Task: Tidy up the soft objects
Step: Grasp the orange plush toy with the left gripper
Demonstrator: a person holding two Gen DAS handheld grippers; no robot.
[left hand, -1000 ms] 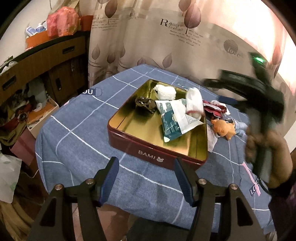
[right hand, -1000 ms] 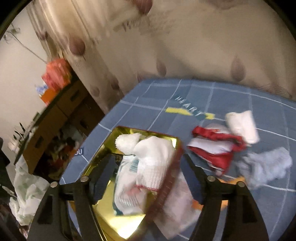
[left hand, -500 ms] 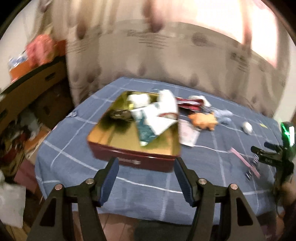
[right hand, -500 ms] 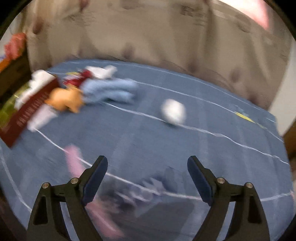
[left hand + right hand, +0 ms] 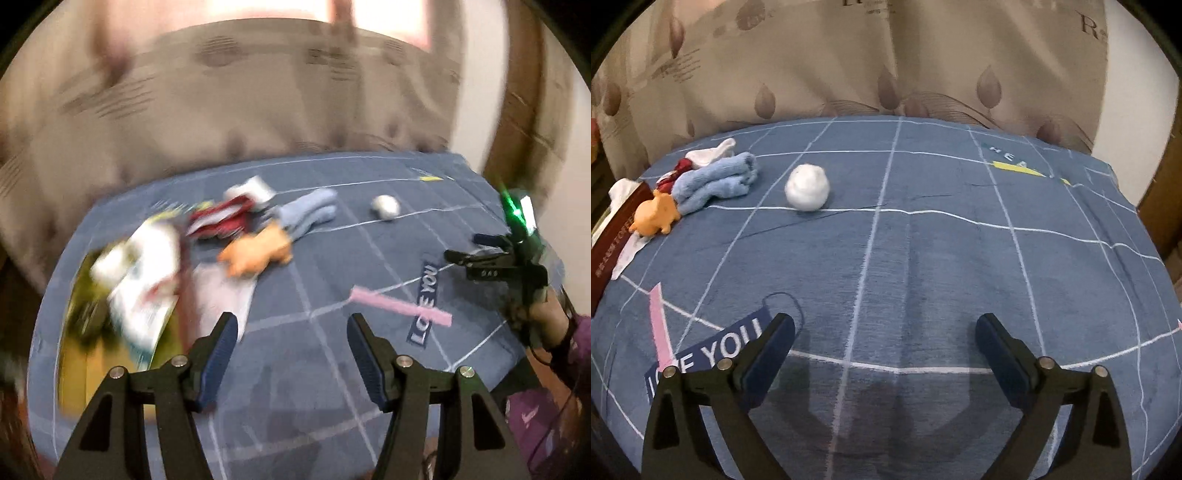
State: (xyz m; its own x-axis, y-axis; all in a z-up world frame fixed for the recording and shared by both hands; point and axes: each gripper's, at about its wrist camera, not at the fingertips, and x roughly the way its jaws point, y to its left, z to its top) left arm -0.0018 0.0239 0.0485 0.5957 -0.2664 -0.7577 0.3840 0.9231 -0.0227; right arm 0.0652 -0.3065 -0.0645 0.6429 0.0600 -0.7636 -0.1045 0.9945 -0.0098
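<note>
Both grippers have swung rightwards off the tin since a second ago. Right gripper (image 5: 884, 354) now angles down over bare blue checked cloth (image 5: 923, 258), jaws opening wide, nothing between them. Left gripper (image 5: 289, 354) also tilts down, jaws fairly wide, empty; view blurred. Person's right hand (image 5: 543, 314) grips the handle at the table's right edge. Count: one white fluffy ball (image 5: 808, 187) alone mid-cloth, one light blue folded towel (image 5: 714, 181), one orange plush animal (image 5: 654, 216) touching it, one red tin (image 5: 617, 229) at left with white items inside, blurred.
</note>
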